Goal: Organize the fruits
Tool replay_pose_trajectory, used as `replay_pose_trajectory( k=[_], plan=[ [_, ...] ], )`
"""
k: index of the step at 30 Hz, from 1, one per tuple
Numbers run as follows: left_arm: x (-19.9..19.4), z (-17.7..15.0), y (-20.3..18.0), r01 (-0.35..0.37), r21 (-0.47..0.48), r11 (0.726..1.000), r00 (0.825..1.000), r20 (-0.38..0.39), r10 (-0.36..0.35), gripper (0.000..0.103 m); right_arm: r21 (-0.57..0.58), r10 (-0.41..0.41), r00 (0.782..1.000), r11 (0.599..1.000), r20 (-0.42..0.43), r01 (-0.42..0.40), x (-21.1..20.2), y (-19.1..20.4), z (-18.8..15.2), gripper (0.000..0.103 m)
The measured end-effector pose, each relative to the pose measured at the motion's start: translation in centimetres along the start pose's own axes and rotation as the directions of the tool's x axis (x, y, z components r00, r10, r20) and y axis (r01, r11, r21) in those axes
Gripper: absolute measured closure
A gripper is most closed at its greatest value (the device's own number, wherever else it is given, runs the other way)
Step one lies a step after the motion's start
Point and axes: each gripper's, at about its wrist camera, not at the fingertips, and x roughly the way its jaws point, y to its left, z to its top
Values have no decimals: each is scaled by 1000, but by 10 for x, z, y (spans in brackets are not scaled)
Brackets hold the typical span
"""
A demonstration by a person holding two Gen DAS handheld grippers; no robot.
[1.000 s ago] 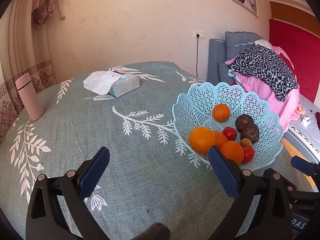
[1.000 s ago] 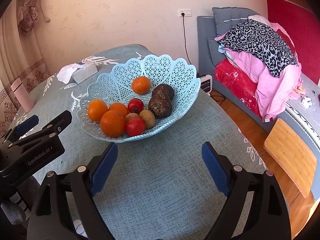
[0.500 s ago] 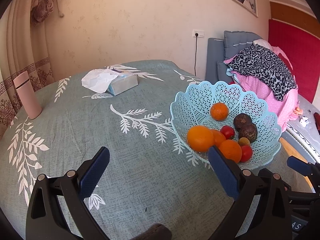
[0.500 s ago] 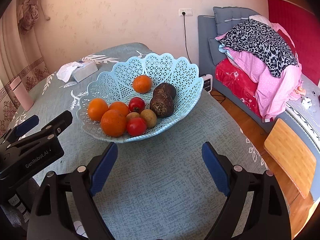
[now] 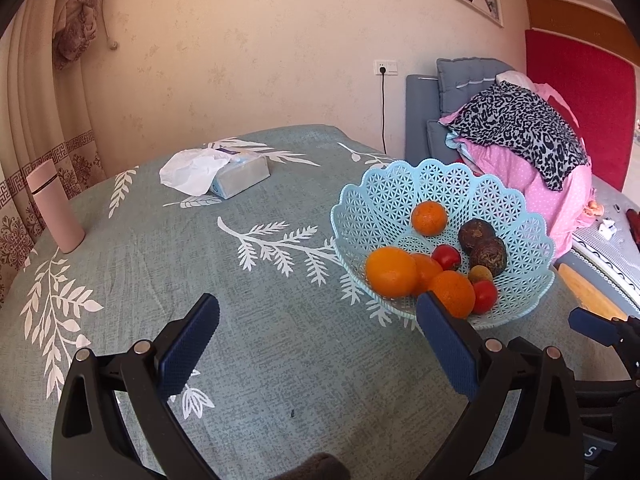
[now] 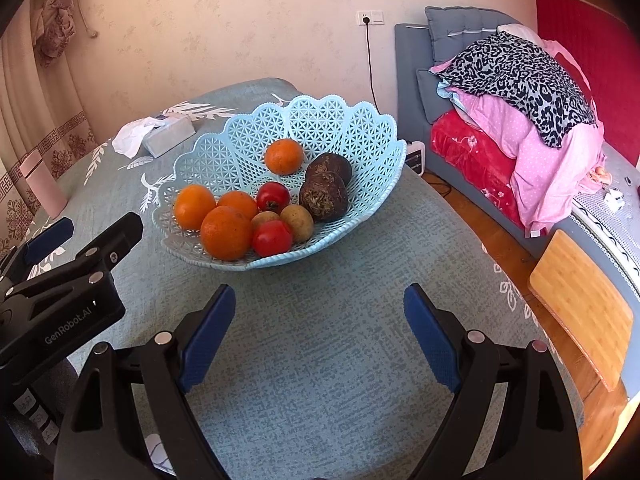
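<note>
A light blue lattice basket (image 6: pixel 336 128) (image 5: pixel 400 196) stands on the table and holds several oranges (image 6: pixel 226 232), two red tomatoes (image 6: pixel 272 238), two dark brown fruits (image 6: pixel 323 197) and small tan fruits (image 6: pixel 297 222). My right gripper (image 6: pixel 318 312) is open and empty, just in front of the basket. My left gripper (image 5: pixel 318 322) is open and empty, to the left of the basket; its right finger overlaps the basket's near rim in view. The left gripper also shows in the right wrist view (image 6: pixel 76 236).
The table has a grey-green cloth (image 5: pixel 248 272) with white leaf print. A tissue box (image 5: pixel 240 176) lies at the back, a pink bottle (image 5: pixel 54 208) at the left. A bed with piled bedding (image 6: pixel 520 92) and a wooden board (image 6: pixel 580 304) are to the right.
Both grippers have drifted slightly, so the basket sits a touch lower and closer in both views. Jaws stay open; no fruit has moved.
</note>
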Motion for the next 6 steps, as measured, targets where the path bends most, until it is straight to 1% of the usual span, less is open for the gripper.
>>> replay_pose_trajectory(
  k=[2,4,6],
  plan=[
    [0,-2,10,-8,-32,999,1000,-26,7,5,-15,13,1000,1000,-12,-13,1,6,-2,14],
    [0,-6,23,-30,-66,997,998,-55,27,5,-28,31,999,999,-22,-32,1,13,-5,11],
    [-2,-13,38,-53,-93,994,995,-85,45,5,-44,54,998,997,-36,-56,1,22,-7,10]
  ],
)
